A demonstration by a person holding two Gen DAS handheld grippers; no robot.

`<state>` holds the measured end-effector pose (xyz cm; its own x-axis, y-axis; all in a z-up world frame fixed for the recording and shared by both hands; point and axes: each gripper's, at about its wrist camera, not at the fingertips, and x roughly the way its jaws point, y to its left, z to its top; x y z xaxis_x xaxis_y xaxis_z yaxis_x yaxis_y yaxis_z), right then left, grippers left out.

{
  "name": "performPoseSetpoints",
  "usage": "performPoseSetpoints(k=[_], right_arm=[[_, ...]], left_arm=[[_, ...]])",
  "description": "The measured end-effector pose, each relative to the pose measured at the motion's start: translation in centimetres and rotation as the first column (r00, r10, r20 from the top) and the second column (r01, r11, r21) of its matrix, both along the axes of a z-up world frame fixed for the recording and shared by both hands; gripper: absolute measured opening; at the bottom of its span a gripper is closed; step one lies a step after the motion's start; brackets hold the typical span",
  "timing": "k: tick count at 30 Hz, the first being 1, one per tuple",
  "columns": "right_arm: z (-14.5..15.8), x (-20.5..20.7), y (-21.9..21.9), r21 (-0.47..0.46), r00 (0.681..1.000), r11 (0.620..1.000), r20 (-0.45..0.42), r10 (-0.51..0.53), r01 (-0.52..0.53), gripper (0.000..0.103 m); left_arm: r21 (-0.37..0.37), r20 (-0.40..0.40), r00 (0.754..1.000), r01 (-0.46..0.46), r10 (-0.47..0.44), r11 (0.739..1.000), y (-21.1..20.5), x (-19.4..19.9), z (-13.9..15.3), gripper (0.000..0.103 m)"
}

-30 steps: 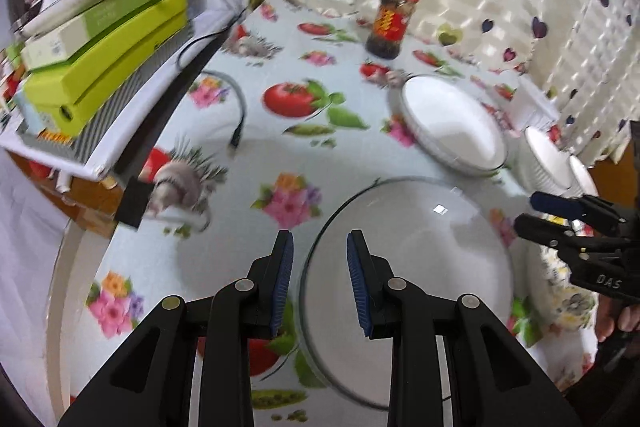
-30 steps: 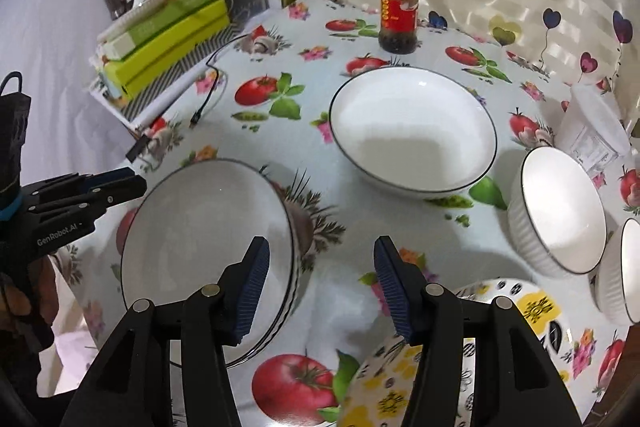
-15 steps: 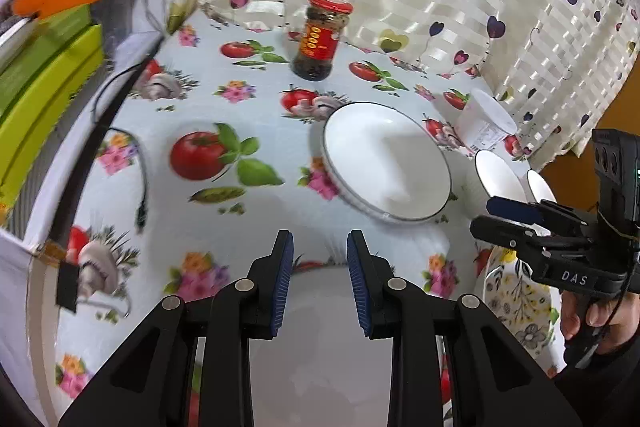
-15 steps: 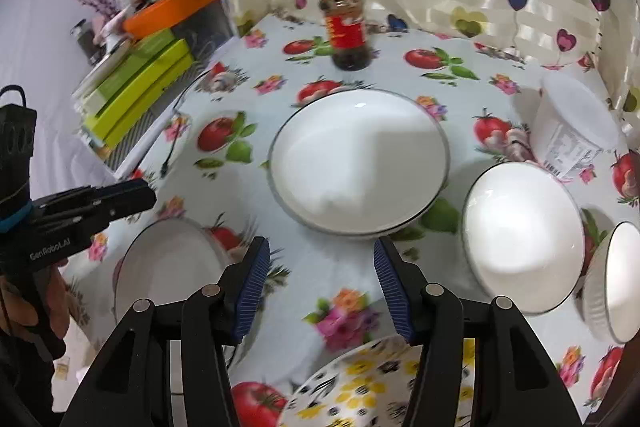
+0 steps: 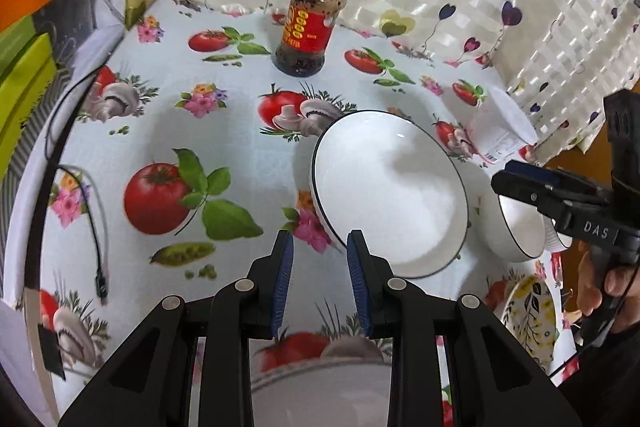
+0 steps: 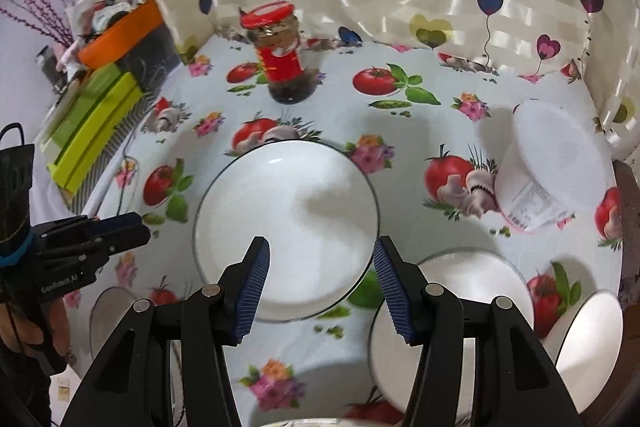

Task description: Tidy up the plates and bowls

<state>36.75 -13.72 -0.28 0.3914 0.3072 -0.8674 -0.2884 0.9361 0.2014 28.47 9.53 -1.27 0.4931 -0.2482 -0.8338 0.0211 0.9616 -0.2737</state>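
**Grippers closing in on the big bowl**

Right gripper (image 6: 320, 281) is hanging spread and empty over the near rim of the big bowl (image 6: 286, 227), which is sitting upright on the tablecloth (image 6: 400, 131) in front of the jar (image 6: 280, 55). I am holding the left gripper (image 5: 319, 275) narrower, nothing between its pads, just beside that bowl's left edge. I judge this as the approach step: neither gripper is touching any dish. Two smaller bowls (image 6: 452, 307) are lying to the right, a patterned plate (image 5: 530, 315) near my right hand (image 5: 608, 291), a white plate (image 5: 320, 395) just below the left gripper. A tub (image 6: 556, 167) is standing beyond them. Next, I think, one jaw has to be going inside the rim and one outside, then pinching before lifting toward the other bowls.
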Motion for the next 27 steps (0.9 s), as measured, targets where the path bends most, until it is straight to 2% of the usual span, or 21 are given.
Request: performPoseSetpoints(k=[10,23,27], right_arm=[[-3.7,4.2,-1.0,-0.008,0.993,1.000,-0.121,-0.016,0.015,0.054],[-6.4,6.1,-1.2,-0.003,0.977,1.000,-0.213,-0.017,0.016,0.020],[-6.7,6.5,-1.3,-0.015,0.975,1.000,-0.220,-0.018,0.015,0.017]], left_arm=[[-0.029,-0.079,0.997,0.004,-0.006,1.000,0.2,3.8,-2.6,0.028],[-0.056,-0.143,0.990,0.008,-0.016,0.998,-0.2,6.0,-4.7,0.028],[-0.061,-0.163,0.986,0.011,-0.021,0.998,-0.6,6.6,-5.2,0.028]])
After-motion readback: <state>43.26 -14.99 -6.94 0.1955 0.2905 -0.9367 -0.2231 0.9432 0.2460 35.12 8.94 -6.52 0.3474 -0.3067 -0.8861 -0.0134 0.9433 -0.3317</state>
